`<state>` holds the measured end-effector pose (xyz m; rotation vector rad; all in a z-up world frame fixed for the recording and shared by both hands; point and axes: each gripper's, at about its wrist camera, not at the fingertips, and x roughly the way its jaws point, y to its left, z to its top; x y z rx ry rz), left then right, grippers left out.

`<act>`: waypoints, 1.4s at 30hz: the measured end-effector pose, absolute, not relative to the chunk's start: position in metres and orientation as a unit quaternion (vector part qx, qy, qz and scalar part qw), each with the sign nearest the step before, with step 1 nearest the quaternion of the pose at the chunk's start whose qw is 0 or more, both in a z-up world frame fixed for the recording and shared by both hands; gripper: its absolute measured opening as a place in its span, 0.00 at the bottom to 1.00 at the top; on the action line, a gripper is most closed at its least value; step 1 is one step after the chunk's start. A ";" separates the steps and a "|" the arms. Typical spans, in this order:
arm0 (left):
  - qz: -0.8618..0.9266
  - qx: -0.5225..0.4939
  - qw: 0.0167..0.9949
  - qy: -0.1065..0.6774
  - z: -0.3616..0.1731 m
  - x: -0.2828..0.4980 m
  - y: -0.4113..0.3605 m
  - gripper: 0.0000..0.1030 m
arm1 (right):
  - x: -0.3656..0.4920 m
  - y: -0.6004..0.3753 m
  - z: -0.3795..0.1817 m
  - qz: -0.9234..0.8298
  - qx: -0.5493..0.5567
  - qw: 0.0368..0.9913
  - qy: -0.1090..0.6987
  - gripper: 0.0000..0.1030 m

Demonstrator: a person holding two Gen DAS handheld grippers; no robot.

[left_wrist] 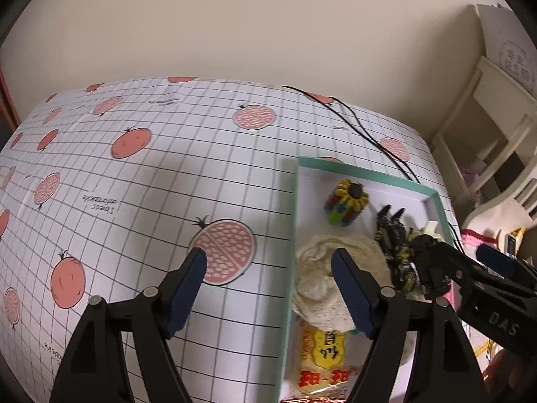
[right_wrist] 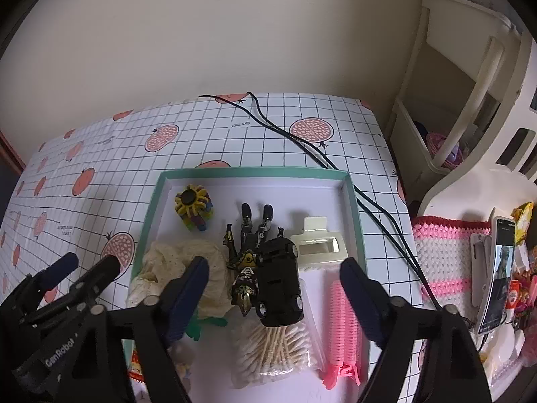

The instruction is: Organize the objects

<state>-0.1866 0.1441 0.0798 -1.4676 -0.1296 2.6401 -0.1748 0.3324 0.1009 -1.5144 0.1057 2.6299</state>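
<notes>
The toy car (right_wrist: 279, 280) lies in the tray (right_wrist: 356, 201), its length running up and down mid-frame. Both the left gripper (left_wrist: 268, 258) and the right gripper (right_wrist: 273, 268) are spread wide, holding nothing.

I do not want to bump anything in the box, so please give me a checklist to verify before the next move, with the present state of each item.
1. Right gripper empty, jaws open: ok; the pads press on nothing.
2. Left gripper empty, jaws open: ok.
3. Black toy car released inside the teal box: ok; it lies partly on the cotton swabs.
4. Black cable clear of the box: not ok; it runs along the far right corner.
5. Car is stable on the swabs: cannot tell.
6. Tablecloth left of the box free of objects: ok as far as the left wrist view shows.
</notes>
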 end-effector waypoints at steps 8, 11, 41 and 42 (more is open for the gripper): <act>0.873 -0.484 0.038 -0.049 0.076 -0.190 0.131 0.87 | -0.175 0.330 0.101 0.867 -0.495 0.048 0.033 0.97; 0.876 -0.479 0.033 -0.046 0.078 -0.191 0.128 0.91 | -0.175 0.329 0.101 0.868 -0.493 0.047 0.033 0.99; 0.914 -0.405 0.023 0.004 0.130 -0.172 0.080 0.96 | -0.152 0.305 0.120 0.879 -0.475 0.047 0.007 1.00; 0.913 -0.407 0.022 0.002 0.131 -0.171 0.077 0.96 | -0.150 0.303 0.121 0.880 -0.473 0.047 0.006 1.00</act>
